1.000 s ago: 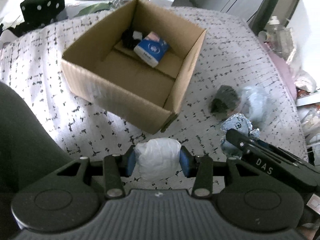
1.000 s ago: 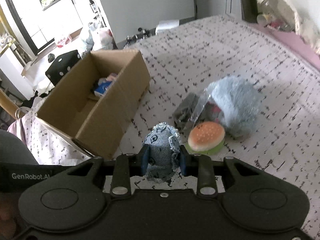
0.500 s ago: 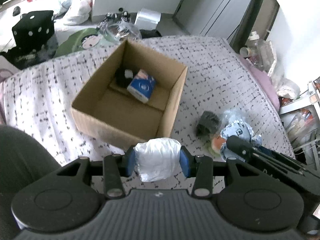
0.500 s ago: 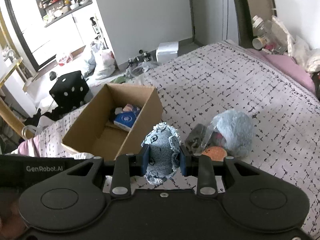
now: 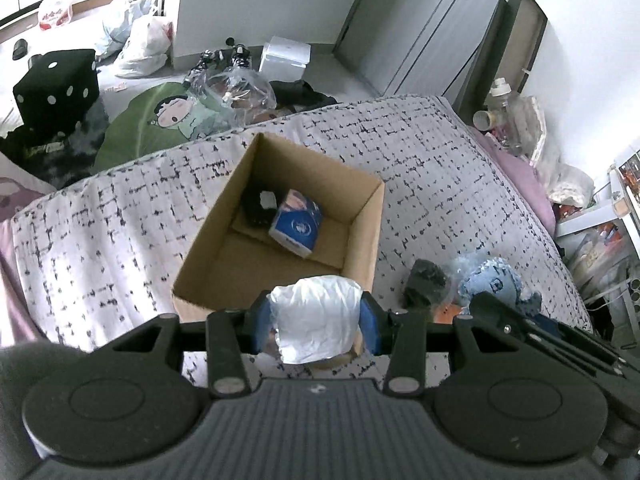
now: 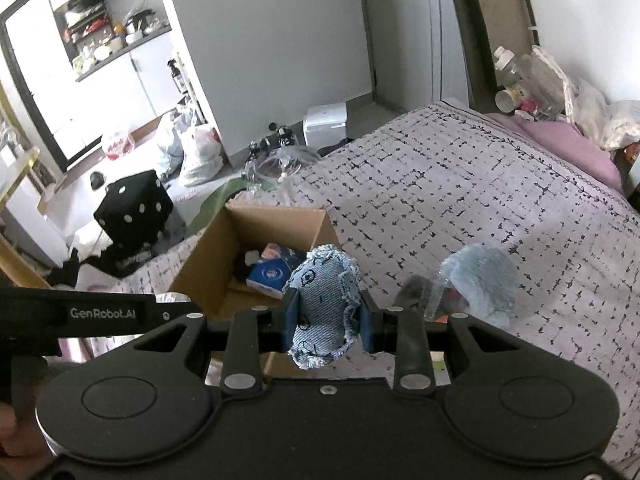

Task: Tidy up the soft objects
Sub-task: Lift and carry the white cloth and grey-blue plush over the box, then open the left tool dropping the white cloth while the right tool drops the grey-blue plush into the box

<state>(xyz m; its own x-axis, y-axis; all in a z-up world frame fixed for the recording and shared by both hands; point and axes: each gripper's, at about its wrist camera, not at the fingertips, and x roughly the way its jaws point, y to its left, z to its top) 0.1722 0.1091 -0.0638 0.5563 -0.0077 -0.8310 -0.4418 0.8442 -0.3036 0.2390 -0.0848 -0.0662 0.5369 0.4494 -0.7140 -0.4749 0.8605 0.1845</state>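
Observation:
My left gripper [image 5: 316,325] is shut on a white soft bundle [image 5: 316,320], held above the near edge of an open cardboard box [image 5: 208,248]. The box holds a blue tissue pack [image 5: 297,224] and a black item [image 5: 256,206]. My right gripper [image 6: 326,316] is shut on a denim soft toy [image 6: 322,304], held above the bed near the box [image 6: 200,264]. On the bed right of the box lie a fluffy light-blue plush [image 6: 482,280], a dark grey soft item [image 5: 426,282] and an orange burger toy, mostly hidden.
The box sits on a bed with a black-and-white patterned cover [image 5: 432,184]. Beyond the bed edge the floor holds a black dice cushion [image 5: 56,84], plastic bags [image 5: 140,44] and a white box [image 5: 286,56]. Bottles and bags crowd the right bedside [image 5: 516,120].
Both grippers rose and pulled back from the bed with their objects still held. The box and the pile now look smaller and farther below.

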